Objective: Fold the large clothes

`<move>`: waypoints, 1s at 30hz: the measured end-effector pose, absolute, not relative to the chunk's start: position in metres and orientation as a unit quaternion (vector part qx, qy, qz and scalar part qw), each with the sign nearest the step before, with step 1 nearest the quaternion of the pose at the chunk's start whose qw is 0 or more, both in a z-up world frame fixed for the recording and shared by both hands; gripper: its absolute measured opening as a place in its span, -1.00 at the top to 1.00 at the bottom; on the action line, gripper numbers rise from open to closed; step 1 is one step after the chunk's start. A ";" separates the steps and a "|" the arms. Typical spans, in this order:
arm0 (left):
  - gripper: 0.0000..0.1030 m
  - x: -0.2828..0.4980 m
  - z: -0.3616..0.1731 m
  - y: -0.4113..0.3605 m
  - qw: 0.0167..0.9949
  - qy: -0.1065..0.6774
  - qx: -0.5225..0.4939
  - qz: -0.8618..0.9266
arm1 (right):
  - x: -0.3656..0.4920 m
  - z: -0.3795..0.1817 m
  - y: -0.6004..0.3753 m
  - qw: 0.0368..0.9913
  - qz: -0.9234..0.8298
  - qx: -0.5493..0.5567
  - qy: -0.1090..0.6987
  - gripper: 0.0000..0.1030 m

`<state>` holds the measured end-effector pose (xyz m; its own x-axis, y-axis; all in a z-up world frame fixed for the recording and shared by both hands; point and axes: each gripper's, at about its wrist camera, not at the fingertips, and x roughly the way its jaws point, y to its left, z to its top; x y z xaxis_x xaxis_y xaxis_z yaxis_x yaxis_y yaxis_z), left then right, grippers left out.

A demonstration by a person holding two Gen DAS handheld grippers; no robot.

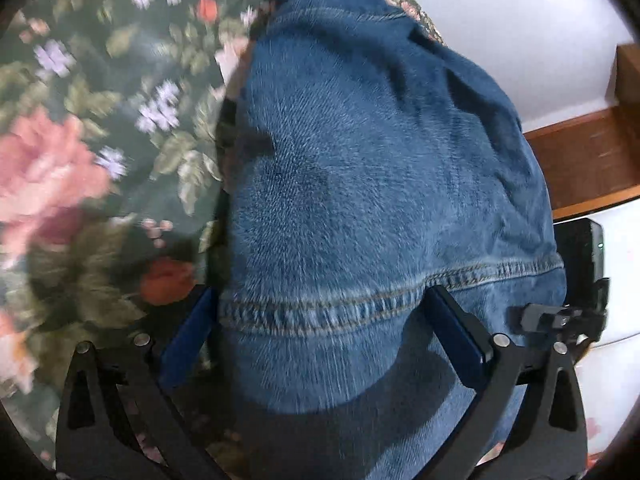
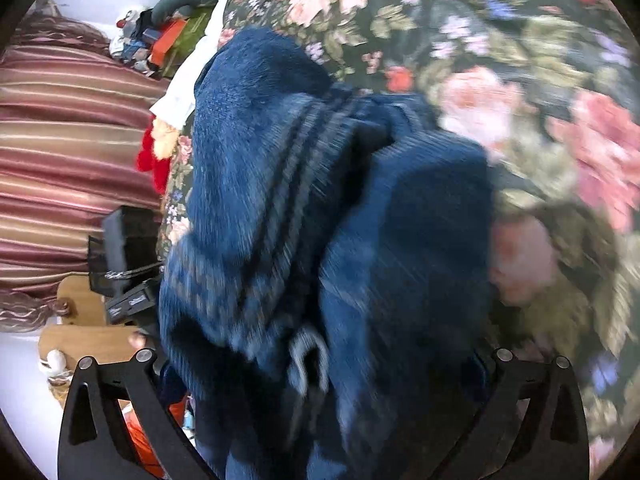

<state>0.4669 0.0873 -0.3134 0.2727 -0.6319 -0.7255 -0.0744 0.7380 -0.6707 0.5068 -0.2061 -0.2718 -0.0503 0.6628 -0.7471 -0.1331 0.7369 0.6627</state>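
Denim jeans [image 1: 360,184] drape between the wide left claw [image 1: 324,336], hiding the floral bedspread [image 1: 100,120]; right claw's [image 2: 320,380] spread unclear.

One denim garment [image 1: 360,168], one floral cover [image 1: 100,120] — two grippers

Floral bedspread [image 1: 100,120], white wall [image 1: 520,20]

Rough blue denim jeans [image 1: 360,168] with tan-stitched seams fill the space between the matt black plastic arms of the left gripper [image 1: 320,332], which carry dull metal rivets; left of it lies a floral woven bedcover [image 1: 100,120], right, glossy brown wood [image 1: 584,160].
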 end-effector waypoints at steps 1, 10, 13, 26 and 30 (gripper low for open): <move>-1.00 0.469 -0.314 0.087 0.734 0.572 -0.309 -0.193 | 0.510 -0.275 -0.200 0.658 0.299 0.200 0.661 -1.00; -0.47 0.455 -0.265 0.080 0.776 0.552 -0.256 -0.166 | 0.508 -0.269 -0.188 0.677 0.291 0.188 0.649 -0.25; -0.38 0.443 -0.238 0.071 0.802 0.534 -0.210 -0.166 | 0.504 -0.257 -0.182 0.680 0.286 0.185 0.650 -0.09; -0.36 0.383 -0.085 0.117 0.883 0.417 -0.156 -0.147 | 0.477 -0.124 -0.134 0.728 0.344 0.178 0.566 0.08; -0.36 0.357 -0.057 0.142 0.902 0.383 -0.151 -0.131 | 0.464 -0.086 -0.109 0.738 0.374 0.174 0.533 0.08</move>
